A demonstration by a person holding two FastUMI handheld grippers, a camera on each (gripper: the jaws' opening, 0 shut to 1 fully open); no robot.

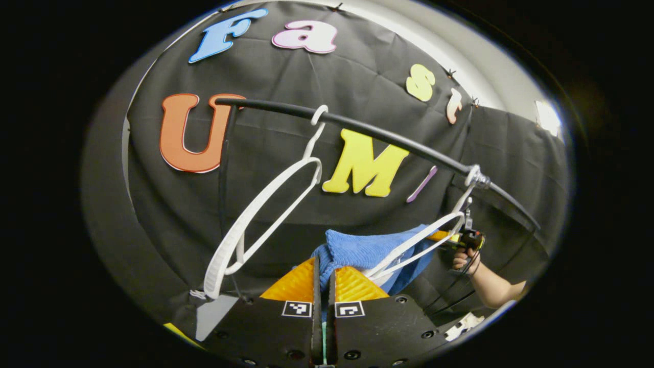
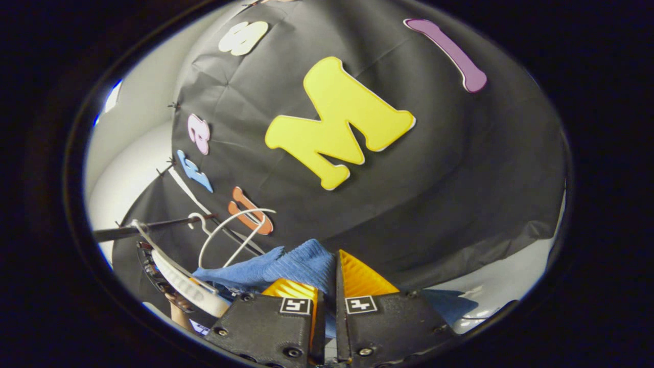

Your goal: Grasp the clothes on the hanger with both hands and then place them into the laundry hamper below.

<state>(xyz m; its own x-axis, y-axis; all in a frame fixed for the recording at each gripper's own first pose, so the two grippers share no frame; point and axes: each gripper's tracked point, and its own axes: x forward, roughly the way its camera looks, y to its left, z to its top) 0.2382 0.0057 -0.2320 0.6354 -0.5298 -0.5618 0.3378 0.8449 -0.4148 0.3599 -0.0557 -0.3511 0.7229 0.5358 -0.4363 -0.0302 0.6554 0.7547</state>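
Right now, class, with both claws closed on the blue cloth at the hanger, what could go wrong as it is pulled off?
1. The blue knitted cloth is draped on a white plastic hanger; pulling may drag that hanger off the black rail.
2. The left claw and right claw each pinch just an edge, so the fabric might slip free.
3. The empty white hanger alongside could snag.

1. A blue garment of thick, nubby knit cloth (image 1: pixel 368 250) is seen, its surface matt and rough like towelling; the same texture is shown in the right gripper view (image 2: pixel 301 266).
2. A white hanger of smooth plastic (image 1: pixel 255 225) is given a ribbed face along its broad arm.
3. A black rail (image 1: pixel 357 125) is finished smooth with a slight sheen.
4. The black backdrop cloth (image 1: pixel 286 153) is seen as matt and creased.
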